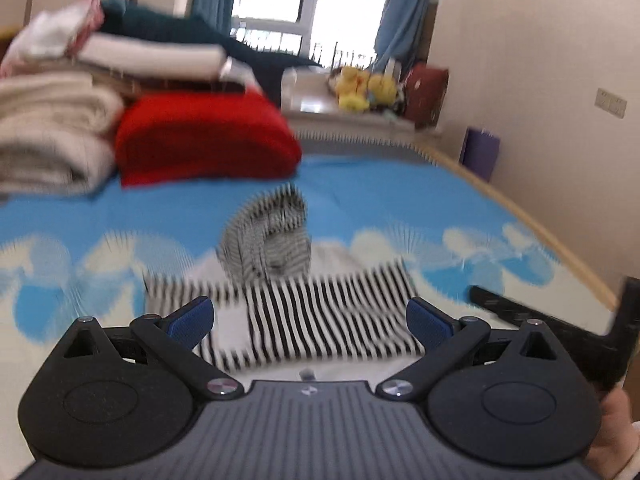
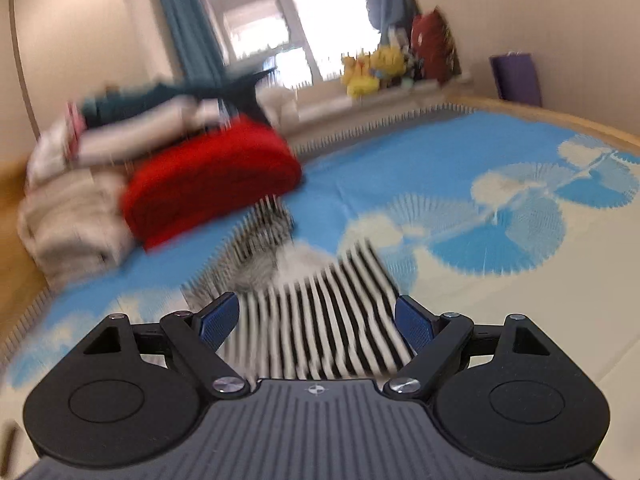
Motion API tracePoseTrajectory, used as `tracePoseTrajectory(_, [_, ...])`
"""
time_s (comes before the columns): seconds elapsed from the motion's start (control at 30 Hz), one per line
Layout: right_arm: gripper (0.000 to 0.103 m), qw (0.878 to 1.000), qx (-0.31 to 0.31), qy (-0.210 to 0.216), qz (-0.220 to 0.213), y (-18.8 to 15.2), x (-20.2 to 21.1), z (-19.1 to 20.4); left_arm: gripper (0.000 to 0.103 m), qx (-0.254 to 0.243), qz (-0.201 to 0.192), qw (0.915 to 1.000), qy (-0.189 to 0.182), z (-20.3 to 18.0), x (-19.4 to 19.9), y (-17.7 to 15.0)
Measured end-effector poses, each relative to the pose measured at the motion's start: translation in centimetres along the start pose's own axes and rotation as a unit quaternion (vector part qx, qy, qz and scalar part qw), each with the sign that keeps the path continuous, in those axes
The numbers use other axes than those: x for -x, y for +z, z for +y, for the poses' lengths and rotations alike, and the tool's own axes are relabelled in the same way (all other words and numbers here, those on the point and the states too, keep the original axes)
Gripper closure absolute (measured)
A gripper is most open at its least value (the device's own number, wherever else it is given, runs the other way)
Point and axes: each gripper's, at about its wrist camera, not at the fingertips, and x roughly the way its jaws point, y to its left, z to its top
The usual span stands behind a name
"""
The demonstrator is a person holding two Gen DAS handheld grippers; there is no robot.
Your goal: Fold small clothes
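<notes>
Striped garment (image 1: 320, 320) lies flat on the blue bedsheet (image 1: 400, 192), right ahead of both grippers and below their tips. Left gripper (image 1: 310, 320): jaws wide, nothing between the pads. Right gripper (image 2: 318, 326): jaws wide too, empty, stripes showing through the gap. The far end of the garment looks bunched up. My read: partly folded at best, final folds not yet done.

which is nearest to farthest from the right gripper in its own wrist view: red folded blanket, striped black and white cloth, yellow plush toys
1. Striped black and white cloth, flat between the open right gripper fingers.
2. Red folded blanket, left, mid-bed.
3. Yellow plush toys, on the window ledge beyond the bed.
</notes>
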Motion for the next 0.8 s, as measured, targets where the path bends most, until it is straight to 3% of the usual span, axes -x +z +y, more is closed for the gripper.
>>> tracePoseTrajectory(0.13, [0.015,0.998,0.011,0.057,-0.002,8.7,2.1,1.4,0.0,-0.041,-0.049,0.9962,0.059,2.2,0.4,7.4])
tracePoseTrajectory(0.23, [0.009,0.996,0.06,0.064,-0.03,16.0,1.3,4.8,0.0,-0.043,-0.066,0.9947,0.066,3.9,-3.1,12.5])
tracePoseTrajectory(0.3, [0.009,0.994,0.083,0.05,-0.041,20.5,-2.0,7.8,0.0,-0.023,-0.057,0.9959,0.067,5.0,-7.3,15.0])
tracePoseTrajectory(0.4, [0.008,0.993,0.105,0.026,-0.042,23.9,-10.0,11.1,0.0,-0.011,-0.025,0.9986,0.046,6.9,-16.0,16.9])
tracePoseTrajectory(0.53, [0.008,0.994,0.11,-0.009,0.011,22.4,-24.5,12.2,0.0,-0.009,0.046,0.9976,0.052,10.4,-30.6,14.3])
tracePoseTrajectory(0.67, [0.009,0.992,0.056,-0.044,0.103,16.0,-39.3,9.1,0.001,-0.005,0.123,0.9889,0.083,13.5,-43.9,9.4])
tracePoseTrajectory(0.8, [0.009,0.985,0.018,-0.076,0.156,9.4,-49.6,8.0,0.001,-0.005,0.147,0.9836,0.105,14.7,-52.4,7.0])
